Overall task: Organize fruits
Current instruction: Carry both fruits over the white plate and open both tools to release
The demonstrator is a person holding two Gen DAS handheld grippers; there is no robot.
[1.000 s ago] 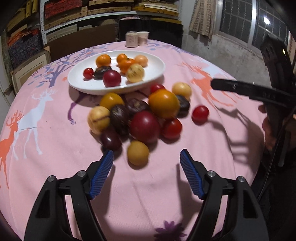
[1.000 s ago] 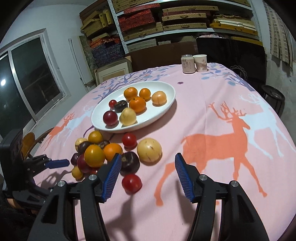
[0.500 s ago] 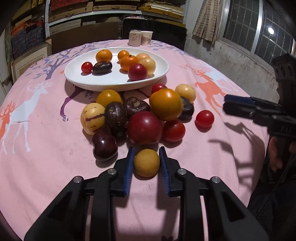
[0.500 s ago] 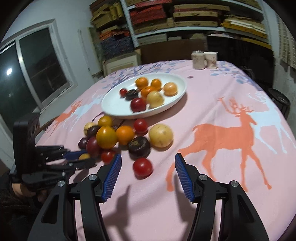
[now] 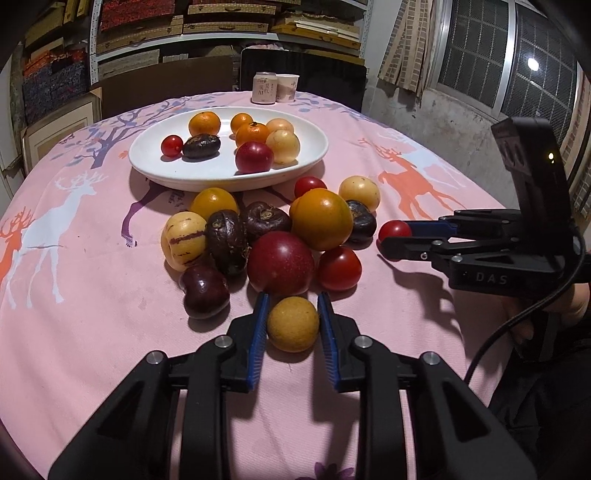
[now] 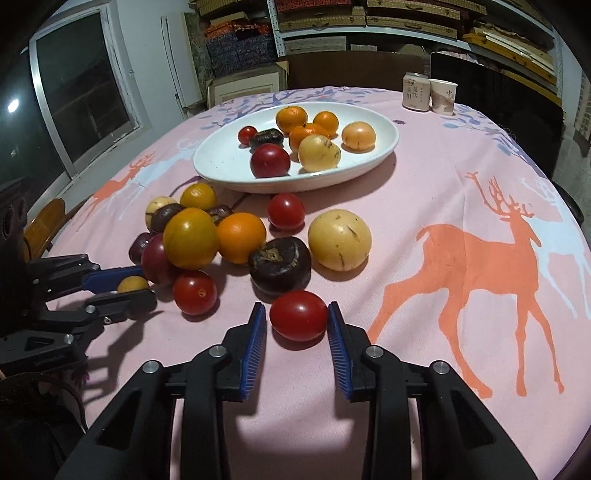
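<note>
A plate (image 5: 229, 177) is set on the table (image 5: 92, 295), with a can (image 5: 263, 88) and a cup (image 5: 287, 88) placed behind it; a heap of fruit (image 5: 273, 236) is spread before the plate; more fruit is laid in the plate.

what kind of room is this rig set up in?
Probably a home dining area doubling as storage. A round table under a pink deer-print tablecloth carries a white oval plate of fruit, the back wall has shelves stacked with flat woven boxes, and a barred window sits in a rough wall.
</note>
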